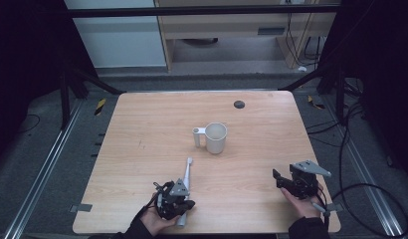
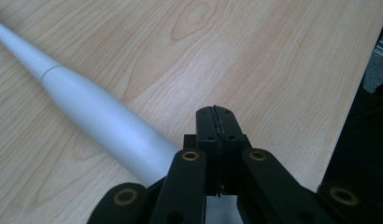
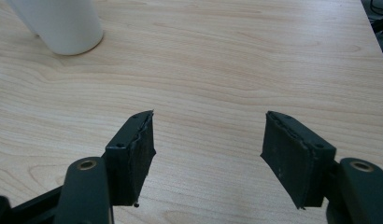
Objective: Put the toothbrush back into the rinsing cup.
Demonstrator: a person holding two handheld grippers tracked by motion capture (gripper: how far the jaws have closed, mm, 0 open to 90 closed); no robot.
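Observation:
A white electric toothbrush (image 1: 186, 175) lies on the wooden table (image 1: 142, 124) near the front edge, its head pointing away from me. My left gripper (image 1: 188, 204) rests over its thick handle end, jaws shut flush on each other with nothing between them (image 2: 215, 114); the toothbrush handle (image 2: 96, 121) runs beside and beneath them. A white mug (image 1: 216, 137) stands upright mid-table, handle to the left. My right gripper (image 1: 279, 179) is held near the front right edge, open (image 3: 209, 135) over bare wood, with the mug's base (image 3: 63, 23) far off at the upper left.
A small black round disc (image 1: 239, 104) sits in the tabletop near the far edge. Cables trail on the floor at the right (image 1: 361, 194). The table's front edge runs just behind both hands.

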